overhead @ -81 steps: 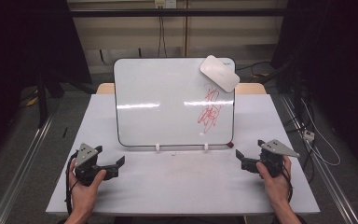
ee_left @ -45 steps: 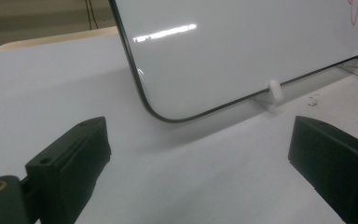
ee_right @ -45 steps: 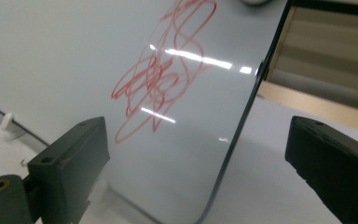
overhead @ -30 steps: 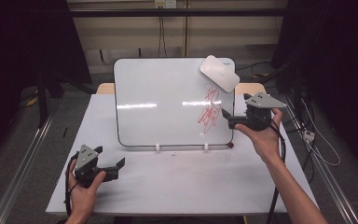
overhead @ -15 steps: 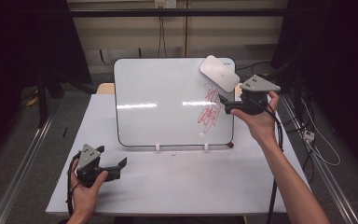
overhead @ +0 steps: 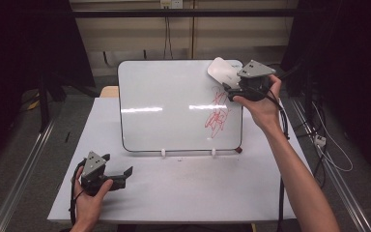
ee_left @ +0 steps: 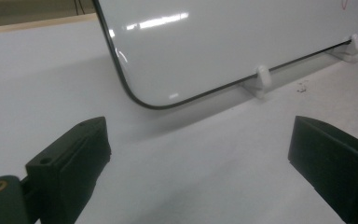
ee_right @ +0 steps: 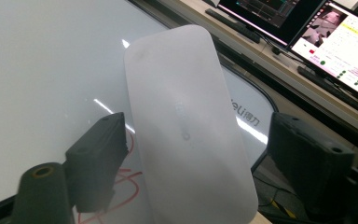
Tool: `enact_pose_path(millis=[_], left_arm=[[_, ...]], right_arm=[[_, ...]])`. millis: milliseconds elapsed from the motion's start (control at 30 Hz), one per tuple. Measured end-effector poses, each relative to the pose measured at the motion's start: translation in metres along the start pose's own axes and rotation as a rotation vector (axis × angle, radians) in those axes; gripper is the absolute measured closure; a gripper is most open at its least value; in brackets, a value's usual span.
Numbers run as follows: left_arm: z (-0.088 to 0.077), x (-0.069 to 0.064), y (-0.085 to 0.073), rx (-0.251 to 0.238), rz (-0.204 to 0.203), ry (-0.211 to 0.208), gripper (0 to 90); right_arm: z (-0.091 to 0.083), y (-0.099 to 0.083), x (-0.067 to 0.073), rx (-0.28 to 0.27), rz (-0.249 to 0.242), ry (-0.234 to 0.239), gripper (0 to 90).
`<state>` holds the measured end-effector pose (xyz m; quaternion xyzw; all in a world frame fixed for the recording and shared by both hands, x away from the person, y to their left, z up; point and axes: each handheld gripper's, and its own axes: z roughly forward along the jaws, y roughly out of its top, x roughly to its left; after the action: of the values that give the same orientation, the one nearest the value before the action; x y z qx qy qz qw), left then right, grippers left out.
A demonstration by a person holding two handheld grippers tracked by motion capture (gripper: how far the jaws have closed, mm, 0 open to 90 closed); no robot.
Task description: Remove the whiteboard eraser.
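Observation:
A whiteboard (overhead: 174,106) stands tilted on two white clips on the table, with red scribbles (overhead: 216,112) at its right side. A white oblong eraser (overhead: 222,71) clings to its top right corner. My right gripper (overhead: 233,89) is raised at that corner, open, its jaws either side of the eraser (ee_right: 186,130) without closing on it. The red scribbles (ee_right: 121,186) lie below the eraser there. My left gripper (overhead: 121,175) rests open near the table's front left, empty, facing the whiteboard's lower left corner (ee_left: 140,100).
The white table (overhead: 188,188) spreads in front of the board. Cables (overhead: 326,145) trail off to the right. Monitors (ee_right: 326,37) stand behind the board. White clips (ee_left: 261,80) hold the board's lower edge.
My right gripper rose from the table's front right to the board's top right corner and now brackets the eraser. The left gripper stayed put.

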<state>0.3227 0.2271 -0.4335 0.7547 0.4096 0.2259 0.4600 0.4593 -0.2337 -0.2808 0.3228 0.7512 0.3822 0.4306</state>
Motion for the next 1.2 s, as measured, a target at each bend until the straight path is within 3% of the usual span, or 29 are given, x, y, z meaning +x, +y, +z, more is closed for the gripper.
enact_pose_path(millis=[67, 333, 800, 1200], left_arm=[[-0.001, 0.002, -0.001, -0.004, -0.016, -0.002, 5.3], [-0.001, 0.001, 0.001, -0.008, -0.007, -0.003, 5.3], [0.000, 0.000, 0.002, -0.008, -0.001, -0.010, 5.3], [-0.002, 0.002, 0.002, -0.014, -0.009, 0.001, 5.3]], right_arm=[[0.002, 0.002, -0.001, 0.000, -0.007, 0.004, 23.7], [0.016, 0.004, 0.005, 0.036, -0.076, 0.001, 27.6], [0.025, 0.011, 0.007, 0.086, -0.113, 0.004, 28.2], [0.031, 0.012, 0.013, 0.125, -0.174, -0.039, 28.4]])
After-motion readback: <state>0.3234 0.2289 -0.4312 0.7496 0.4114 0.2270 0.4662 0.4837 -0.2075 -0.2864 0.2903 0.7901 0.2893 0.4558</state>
